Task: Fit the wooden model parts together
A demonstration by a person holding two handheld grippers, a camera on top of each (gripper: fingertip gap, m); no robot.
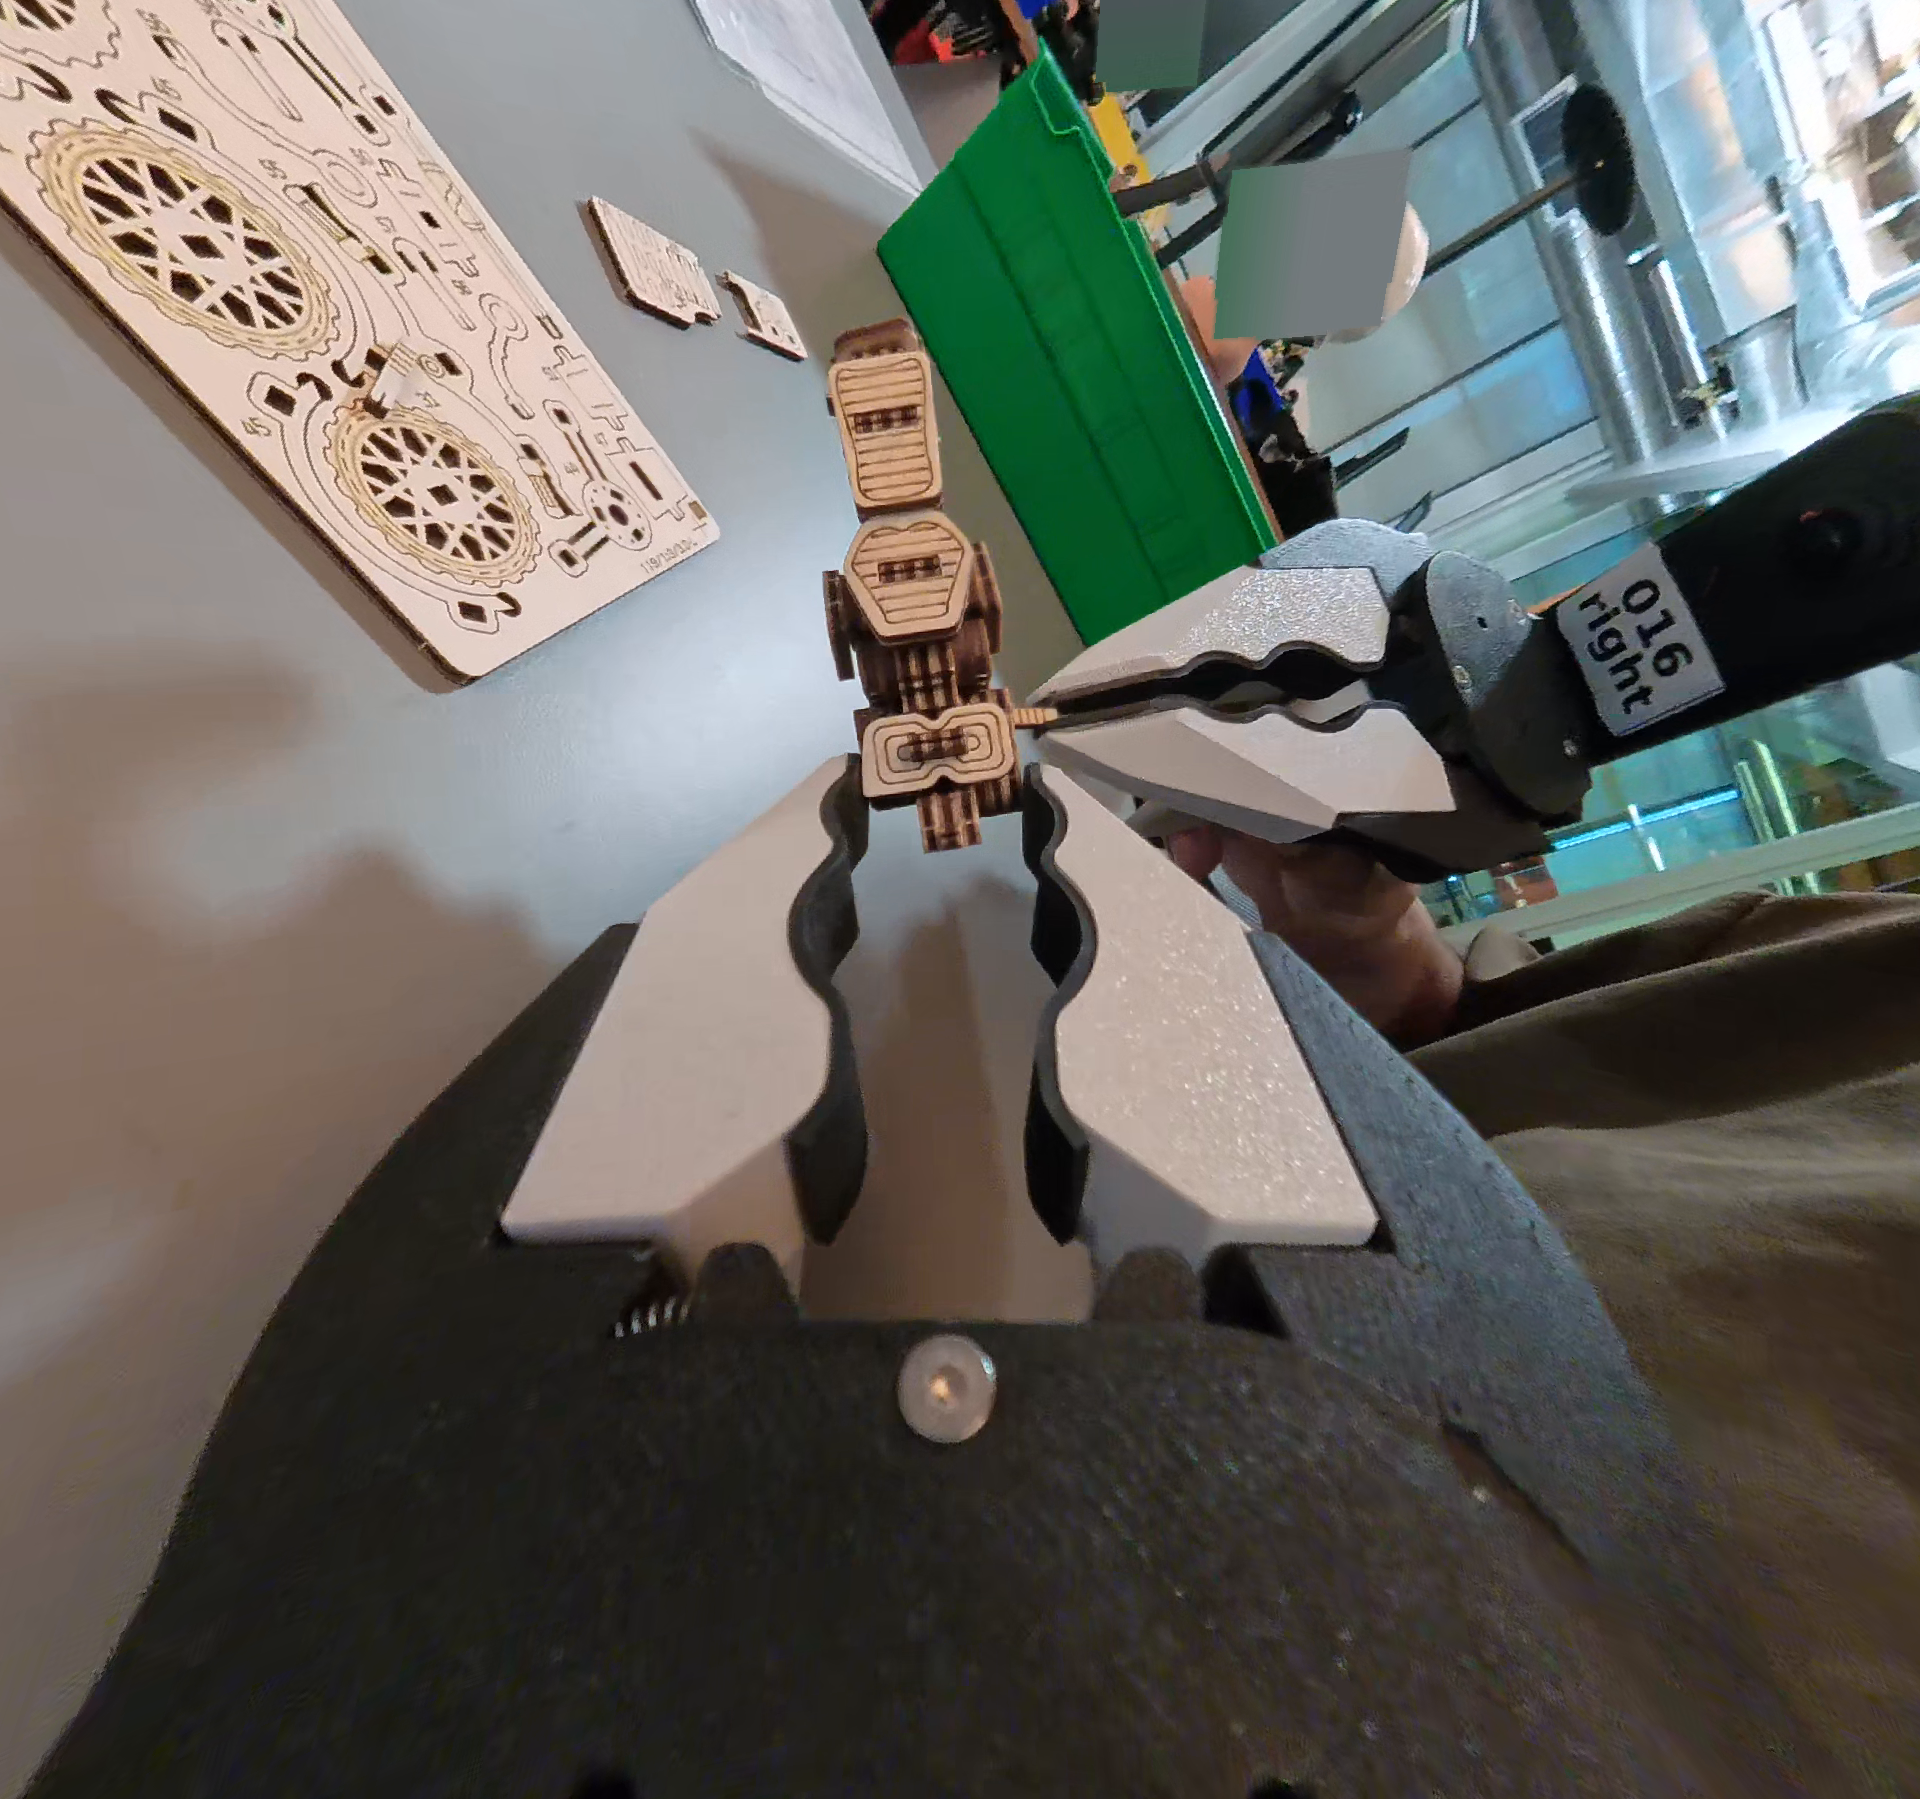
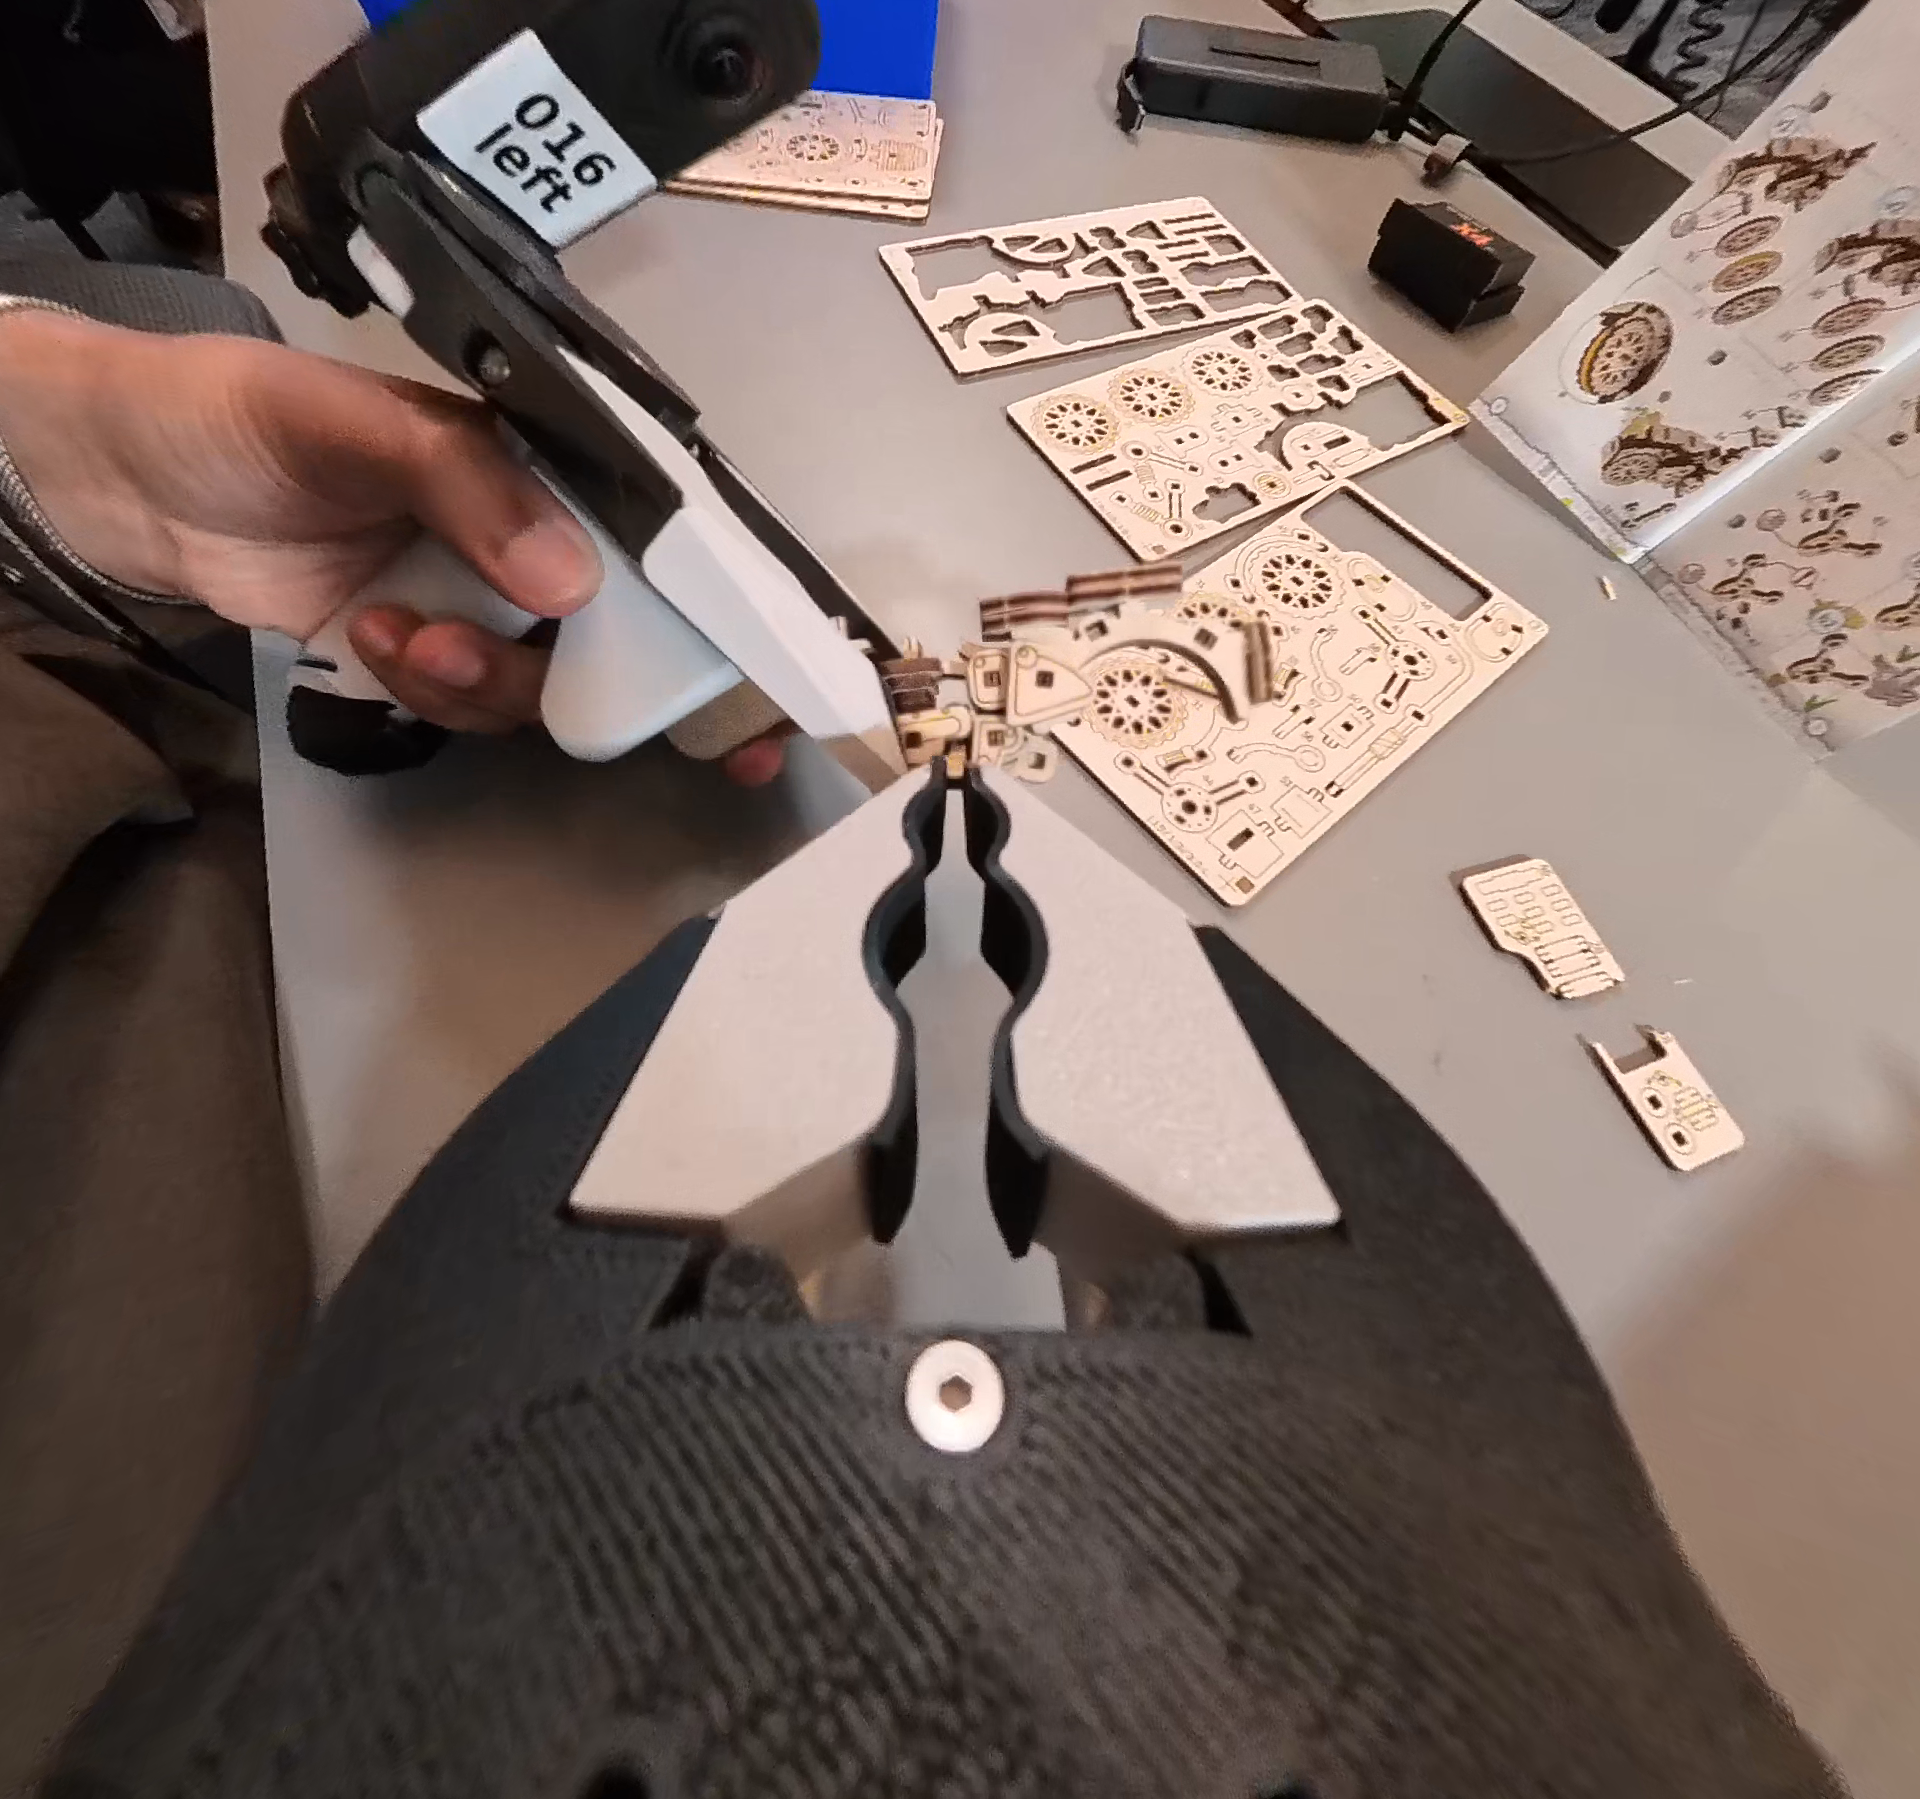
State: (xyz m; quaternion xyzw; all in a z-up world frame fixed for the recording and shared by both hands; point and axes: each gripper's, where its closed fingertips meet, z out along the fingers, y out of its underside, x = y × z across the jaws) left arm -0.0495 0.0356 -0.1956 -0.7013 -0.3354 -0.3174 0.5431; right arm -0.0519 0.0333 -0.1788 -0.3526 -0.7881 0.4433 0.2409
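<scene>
Left gripper (image 1: pixel 940 793): fingers part-closed, tips clamped either side of held piece, wavy black pads (image 1: pixel 831 1022) apart further back. Body seen from right wrist view angled down toward table, tips at (image 2: pixel 883 700). Left hand (image 2: pixel 343 523) wrapped round white grip, thumb along side, fingers curled beneath, grey sleeve at wrist.

Right gripper (image 2: pixel 951 778): fingers nearly together, tips pinching something small, narrow gap between pads. From left wrist view it comes in sideways from right, tips at (image 1: pixel 1044 719), just beside left gripper's right fingertip.
</scene>
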